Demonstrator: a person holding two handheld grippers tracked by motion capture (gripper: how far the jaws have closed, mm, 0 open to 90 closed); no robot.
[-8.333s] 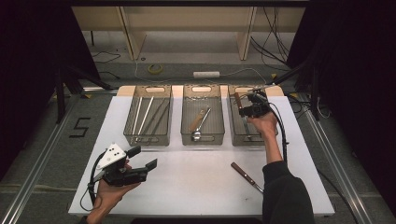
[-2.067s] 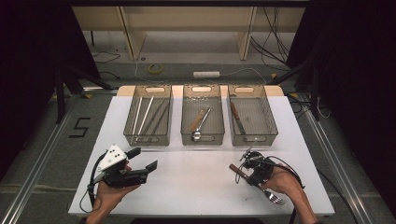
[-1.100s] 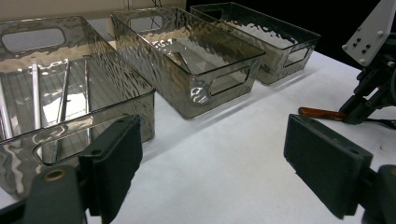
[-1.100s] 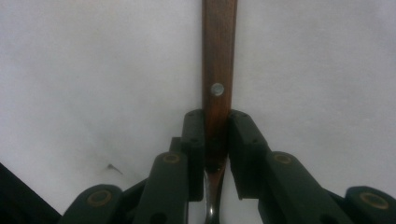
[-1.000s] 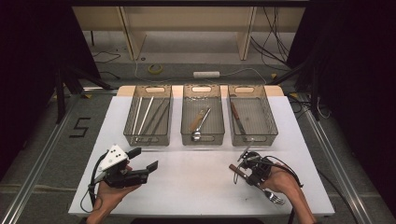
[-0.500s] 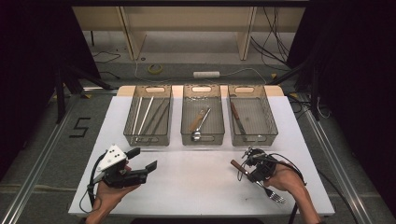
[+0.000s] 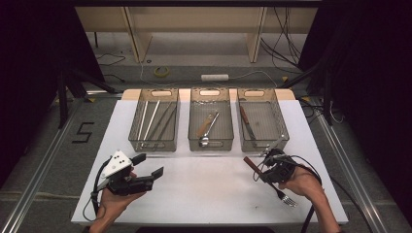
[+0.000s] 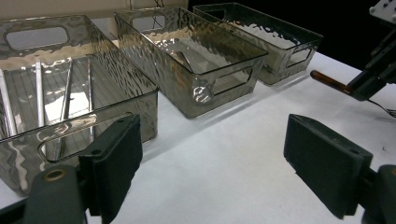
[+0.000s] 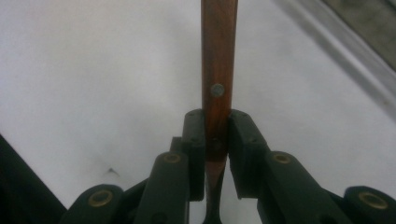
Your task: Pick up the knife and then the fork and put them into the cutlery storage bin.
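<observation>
Right gripper [image 7: 268, 167] is clamped on the wooden handle of the fork [image 7: 286, 198], pads [image 9: 196, 140] squeezing it near the rivet. The fork is off the white table [image 7: 204, 194], just in front of the right bin [image 7: 279, 138], tines trailing toward my wrist. Left gripper [image 7: 145, 167] rests with jaws wide apart, holding nothing.

Risk, as I judge it: the grip sits near one end of a smooth handle, so the fork could pivot or slide. The long handle could also catch the bin rim on the way over.
</observation>
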